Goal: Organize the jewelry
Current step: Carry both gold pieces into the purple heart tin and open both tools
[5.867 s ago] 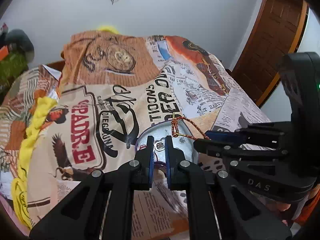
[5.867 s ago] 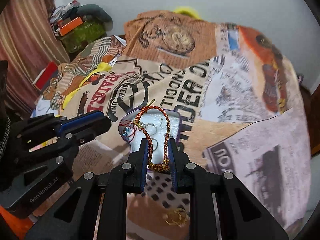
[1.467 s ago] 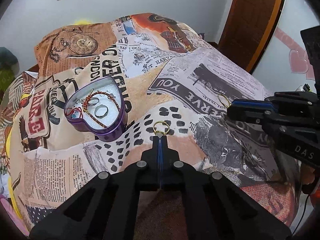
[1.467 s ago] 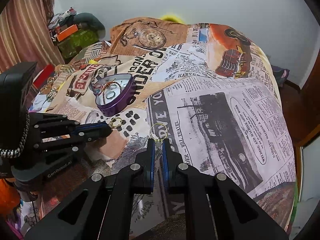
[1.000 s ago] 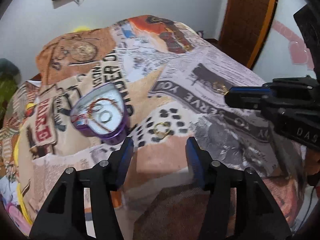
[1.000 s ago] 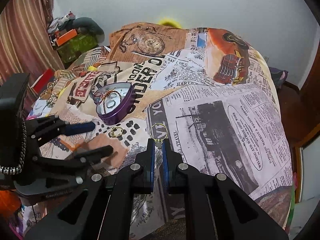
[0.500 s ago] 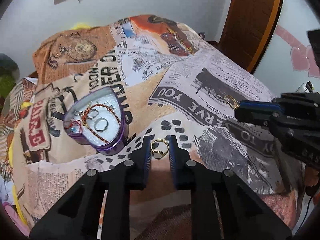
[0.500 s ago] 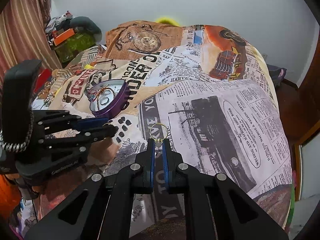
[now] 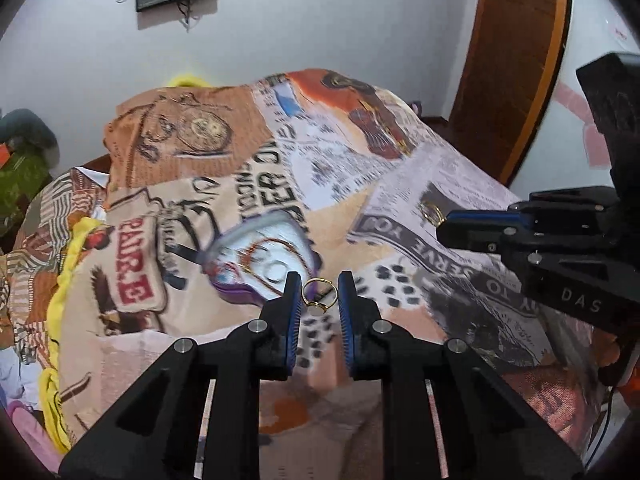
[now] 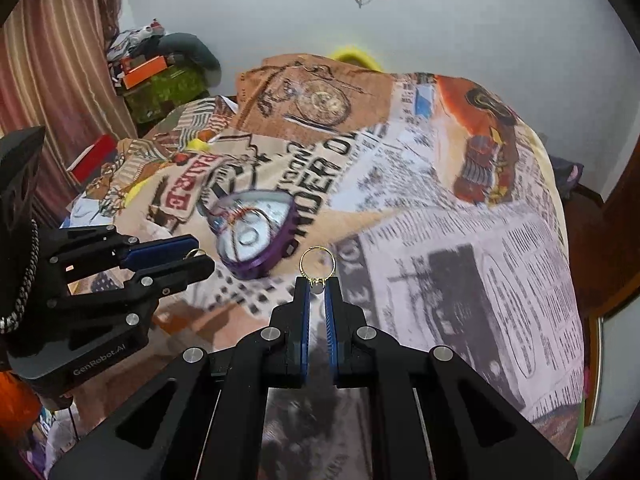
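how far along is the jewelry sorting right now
Done: a red-gold bracelet and silver rings lie in the purple heart tin. In hand: the left gripper and right gripper each pinch a gold ring. Left: dropping both rings into the tin.

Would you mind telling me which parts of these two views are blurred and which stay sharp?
Left wrist view: the heart-shaped box and bedspread print are motion-smeared, while the left tool and its gold ring stay crisp. Right wrist view: similar smear, the right tool sharp.
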Available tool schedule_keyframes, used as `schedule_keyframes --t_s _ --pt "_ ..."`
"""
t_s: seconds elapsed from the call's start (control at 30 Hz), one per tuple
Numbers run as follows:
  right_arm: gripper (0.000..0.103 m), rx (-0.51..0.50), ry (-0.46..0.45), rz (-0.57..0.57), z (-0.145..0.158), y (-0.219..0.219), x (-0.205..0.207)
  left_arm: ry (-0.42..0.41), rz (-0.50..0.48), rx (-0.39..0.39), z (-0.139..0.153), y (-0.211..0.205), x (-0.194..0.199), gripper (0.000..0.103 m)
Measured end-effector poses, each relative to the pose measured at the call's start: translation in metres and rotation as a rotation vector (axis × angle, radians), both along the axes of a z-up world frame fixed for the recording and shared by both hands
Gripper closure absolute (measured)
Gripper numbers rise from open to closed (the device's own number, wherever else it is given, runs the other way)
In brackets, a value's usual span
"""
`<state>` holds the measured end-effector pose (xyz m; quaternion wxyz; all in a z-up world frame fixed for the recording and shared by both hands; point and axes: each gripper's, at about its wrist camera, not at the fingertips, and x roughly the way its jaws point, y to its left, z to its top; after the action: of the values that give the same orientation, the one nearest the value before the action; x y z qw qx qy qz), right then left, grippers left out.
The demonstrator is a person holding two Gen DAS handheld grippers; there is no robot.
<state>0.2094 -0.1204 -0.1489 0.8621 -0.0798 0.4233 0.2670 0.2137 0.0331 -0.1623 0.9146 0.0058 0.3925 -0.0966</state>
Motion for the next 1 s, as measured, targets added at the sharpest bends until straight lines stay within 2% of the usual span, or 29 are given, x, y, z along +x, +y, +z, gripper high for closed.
schedule_keyframes --t_s 0.2,0.43,0.8,1.0 --pt "0.096 0.014 -0.018 0.032 0.006 0.026 0.008 -0.025 0.063 -0.020 0.014 0.037 0.009 0.085" --pt "0.096 0.014 -0.001 0.056 0.002 0.052 0.024 -0.031 0.092 -0.051 0.015 0.061 0.023 0.085" --pt "0.096 0.001 0.139 0.067 -0.032 0.077 0.056 0.083 0.062 -0.100 -0.033 0.063 0.060 0.085" --pt "0.096 -0.033 0.166 0.080 -0.046 0.085 0.065 0.117 0.048 -0.126 -0.050 0.065 0.075 0.085"
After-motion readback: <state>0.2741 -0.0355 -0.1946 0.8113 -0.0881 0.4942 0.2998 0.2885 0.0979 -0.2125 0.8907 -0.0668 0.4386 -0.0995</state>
